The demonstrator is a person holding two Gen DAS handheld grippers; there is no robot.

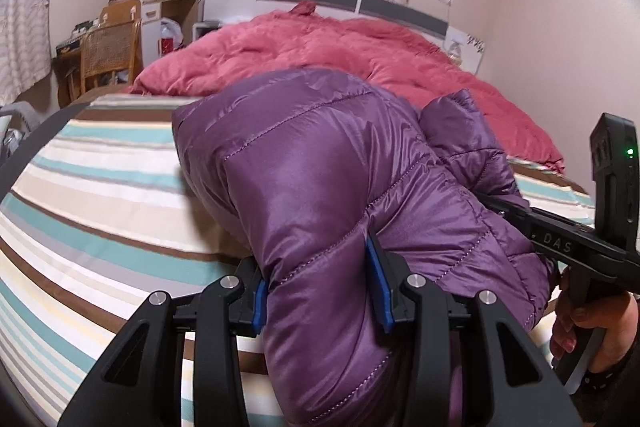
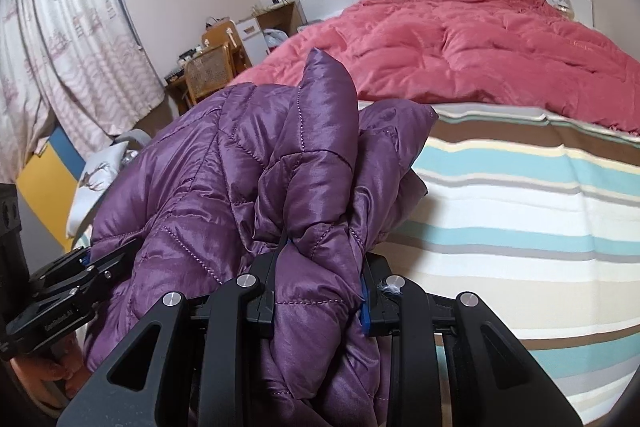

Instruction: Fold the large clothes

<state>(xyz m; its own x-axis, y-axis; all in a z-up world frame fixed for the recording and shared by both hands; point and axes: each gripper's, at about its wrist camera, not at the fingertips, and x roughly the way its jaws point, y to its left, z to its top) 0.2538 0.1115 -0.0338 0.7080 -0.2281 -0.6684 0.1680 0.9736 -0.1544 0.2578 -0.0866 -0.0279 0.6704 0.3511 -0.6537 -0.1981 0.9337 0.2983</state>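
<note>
Both grippers clamp the purple jacket (image 1: 304, 163), bunched, lengthwise toward the headboard (image 1: 352, 1).

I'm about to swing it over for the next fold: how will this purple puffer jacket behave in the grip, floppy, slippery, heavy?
The purple puffer jacket likely flops: it sags around both the left hand-held gripper and the right hand-held gripper. Its shiny shell looks slick, so bunched folds may creep out. The puffy quilting suggests it is light for its bulk and will spring back on the striped sheet.
</note>
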